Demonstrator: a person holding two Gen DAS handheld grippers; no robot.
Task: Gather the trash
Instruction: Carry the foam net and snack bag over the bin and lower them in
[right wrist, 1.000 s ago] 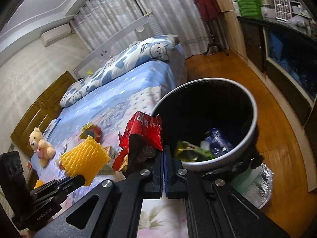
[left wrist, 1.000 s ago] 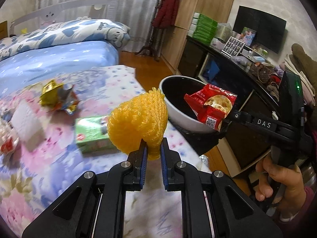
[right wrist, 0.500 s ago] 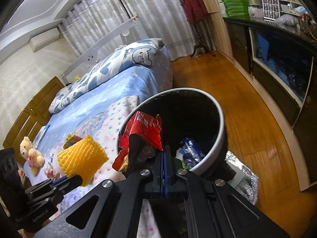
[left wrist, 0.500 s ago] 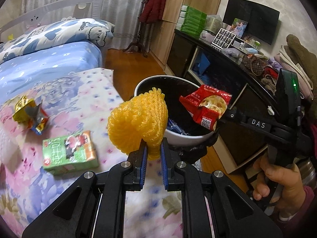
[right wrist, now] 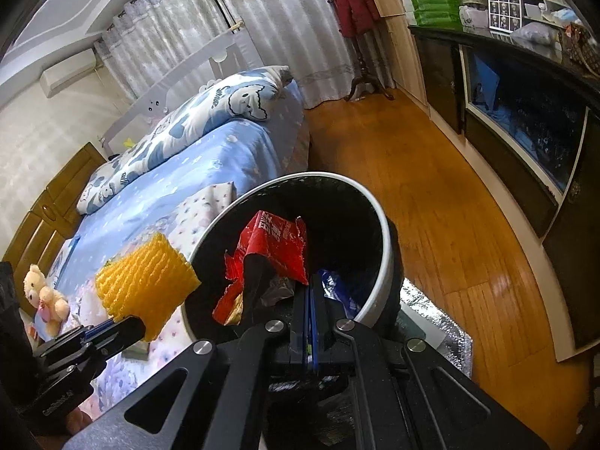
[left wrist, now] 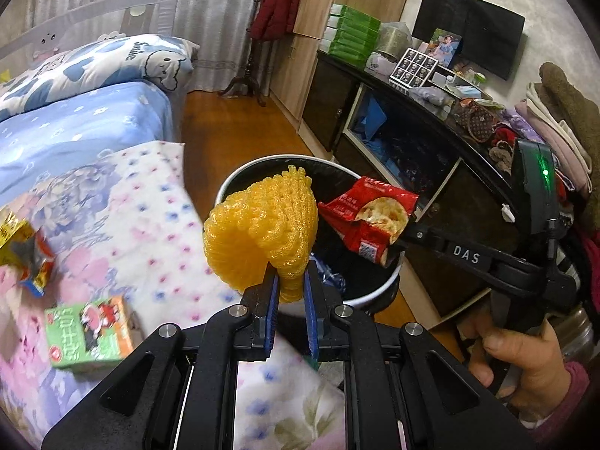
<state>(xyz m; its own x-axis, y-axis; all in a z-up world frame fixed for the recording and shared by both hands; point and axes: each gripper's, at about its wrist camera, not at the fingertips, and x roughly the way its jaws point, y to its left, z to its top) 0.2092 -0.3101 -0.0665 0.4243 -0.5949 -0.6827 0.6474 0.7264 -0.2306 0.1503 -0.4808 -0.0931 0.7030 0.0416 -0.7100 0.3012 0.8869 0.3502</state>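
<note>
My left gripper (left wrist: 290, 287) is shut on a yellow foam fruit net (left wrist: 262, 232) and holds it at the near rim of the white-rimmed black trash bin (left wrist: 240, 176). It also shows in the right wrist view (right wrist: 144, 281), just left of the bin (right wrist: 378, 225). My right gripper (right wrist: 312, 300) is shut on a red snack wrapper (right wrist: 279, 243) held over the bin's opening; the wrapper also shows in the left wrist view (left wrist: 369, 221). Some trash, including a blue wrapper (right wrist: 337, 288), lies inside the bin.
A green juice carton (left wrist: 88, 332) and a gold and red wrapper (left wrist: 22, 251) lie on the floral bedspread (left wrist: 150, 217). The bin stands on wooden floor (right wrist: 431, 195) beside the bed. A dark cabinet (right wrist: 525, 120) runs along the right. A teddy bear (right wrist: 41, 292) sits on the bed.
Both grippers have moved toward the bin with their loads. The foam net now sits at the bin's rim and the red wrapper hangs over its opening. Both stay shut.
</note>
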